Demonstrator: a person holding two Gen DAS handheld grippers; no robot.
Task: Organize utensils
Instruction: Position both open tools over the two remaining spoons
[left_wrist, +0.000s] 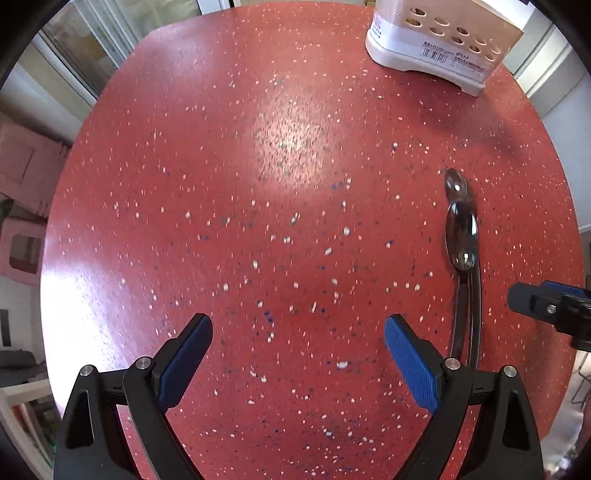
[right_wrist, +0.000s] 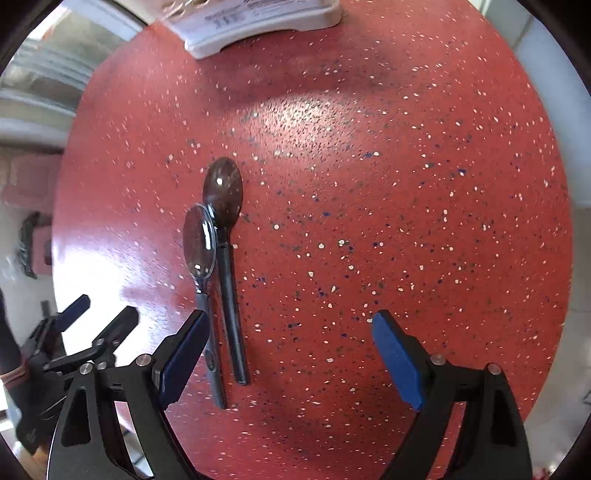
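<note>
Two spoons lie side by side on the red speckled table (right_wrist: 369, 184), bowls pointing away from me. The dark spoon (right_wrist: 223, 192) overlaps the bowl of the shiny silver spoon (right_wrist: 199, 243) to its left. My right gripper (right_wrist: 291, 325) hangs open above the table; its left pad sits just beside the silver spoon's handle, and nothing is gripped. My left gripper (left_wrist: 298, 328) is open over bare table, with the spoons (left_wrist: 461, 236) to its right. A white utensil holder (left_wrist: 436, 44) with round holes stands at the table's far edge.
The table (left_wrist: 221, 184) is round, with its edge dropping off on all sides. The left gripper (right_wrist: 103, 312) shows at the left of the right wrist view, close to the spoons. One of the right gripper's fingers (left_wrist: 528, 299) enters the left wrist view at the right edge.
</note>
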